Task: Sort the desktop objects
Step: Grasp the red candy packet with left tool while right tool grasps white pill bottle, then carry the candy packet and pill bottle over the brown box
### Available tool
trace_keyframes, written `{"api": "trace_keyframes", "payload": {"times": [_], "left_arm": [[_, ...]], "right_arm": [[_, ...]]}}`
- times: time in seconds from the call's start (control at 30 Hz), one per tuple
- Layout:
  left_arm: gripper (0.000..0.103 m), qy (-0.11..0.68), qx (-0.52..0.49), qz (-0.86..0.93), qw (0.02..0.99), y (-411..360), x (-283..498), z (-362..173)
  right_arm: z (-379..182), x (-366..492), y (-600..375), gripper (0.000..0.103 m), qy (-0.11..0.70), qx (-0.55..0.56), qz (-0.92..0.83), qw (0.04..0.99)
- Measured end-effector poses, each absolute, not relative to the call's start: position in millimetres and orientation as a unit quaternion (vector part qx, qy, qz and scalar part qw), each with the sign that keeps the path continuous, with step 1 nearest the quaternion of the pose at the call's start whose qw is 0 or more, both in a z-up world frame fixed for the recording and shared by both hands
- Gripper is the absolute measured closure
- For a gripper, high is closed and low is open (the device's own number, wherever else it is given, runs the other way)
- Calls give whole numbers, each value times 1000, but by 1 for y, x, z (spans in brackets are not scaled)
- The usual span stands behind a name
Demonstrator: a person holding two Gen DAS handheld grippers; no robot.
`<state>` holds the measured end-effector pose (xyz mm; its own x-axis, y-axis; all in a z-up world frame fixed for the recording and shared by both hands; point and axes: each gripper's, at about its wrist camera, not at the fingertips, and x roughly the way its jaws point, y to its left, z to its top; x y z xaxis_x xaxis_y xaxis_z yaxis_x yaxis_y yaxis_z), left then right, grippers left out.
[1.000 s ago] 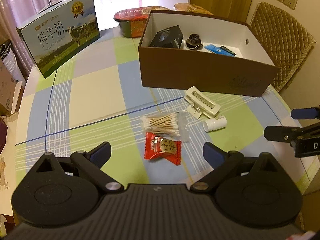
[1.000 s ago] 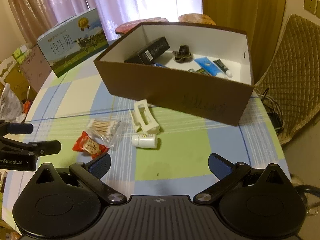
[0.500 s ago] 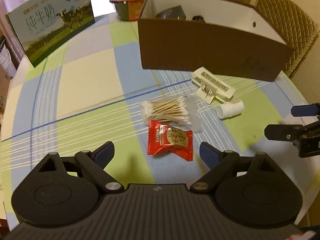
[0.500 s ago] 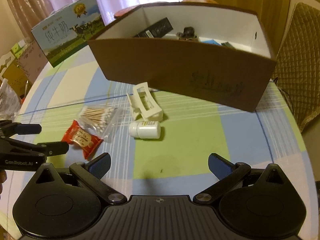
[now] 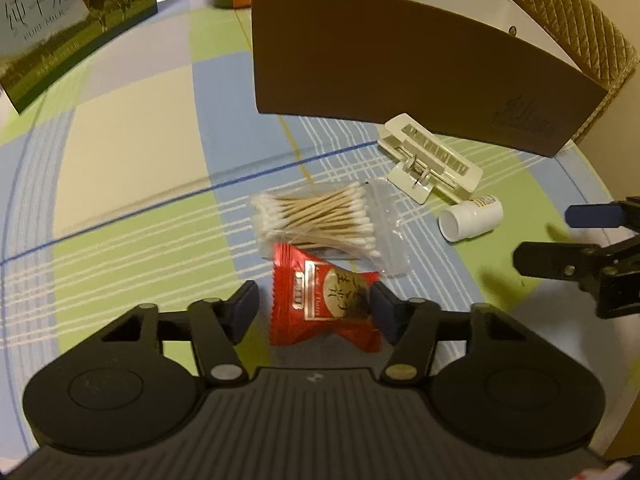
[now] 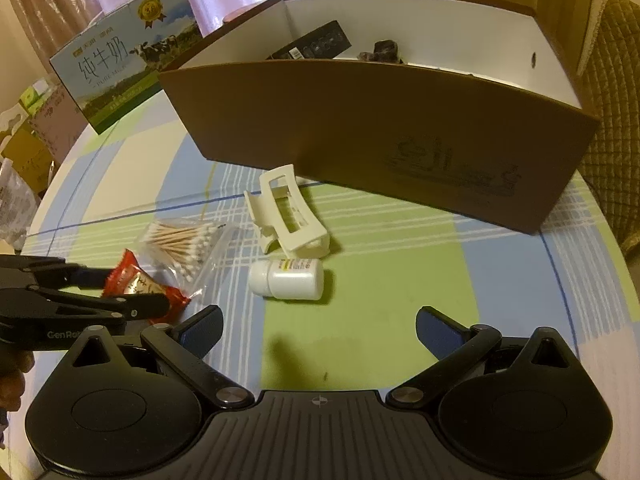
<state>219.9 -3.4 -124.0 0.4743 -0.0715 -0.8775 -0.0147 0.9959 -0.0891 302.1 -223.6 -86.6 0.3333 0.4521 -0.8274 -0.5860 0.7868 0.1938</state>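
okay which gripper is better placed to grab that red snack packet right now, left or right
Left. The left gripper already has its open fingers on either side of the red snack packet, low over the tablecloth. The right gripper is open over bare cloth, facing the white bottle instead.

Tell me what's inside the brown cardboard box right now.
Inside the brown box, a black carton and a dark crumpled item show above the front wall, which hides anything lower.
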Motion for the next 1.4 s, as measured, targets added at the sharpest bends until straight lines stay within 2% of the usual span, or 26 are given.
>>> {"api": "trace_keyframes", "payload": {"times": [0.07, 0.13, 0.27, 0.33, 0.57, 0.7, 1.0, 1.4], "left_arm": [[72, 512, -55, -29, 857, -2, 218, -126], [77, 511, -62, -35, 857, 0, 216, -127], [80, 509, -70, -25, 857, 7, 207, -127], [85, 508, -75, -18, 858, 13, 203, -125], [85, 496, -80, 19, 864, 34, 202, -114], [85, 492, -83, 27, 866, 39, 203, -108], [84, 483, -72, 10, 873, 27, 208, -92], [84, 437, -43, -45, 897, -3, 238, -40]], "right_arm": [[-89, 304, -220, 3, 480, -71, 322, 813], [-92, 305, -216, 7, 478, -76, 324, 813], [-97, 307, -208, 18, 475, -82, 330, 811], [-98, 307, -204, 24, 471, -85, 334, 812], [-106, 310, -189, 38, 468, -97, 338, 811], [-110, 310, -185, 58, 469, -110, 341, 807], [-95, 308, -198, 59, 479, -123, 345, 798], [-40, 313, -224, 59, 453, -122, 355, 809]]}}
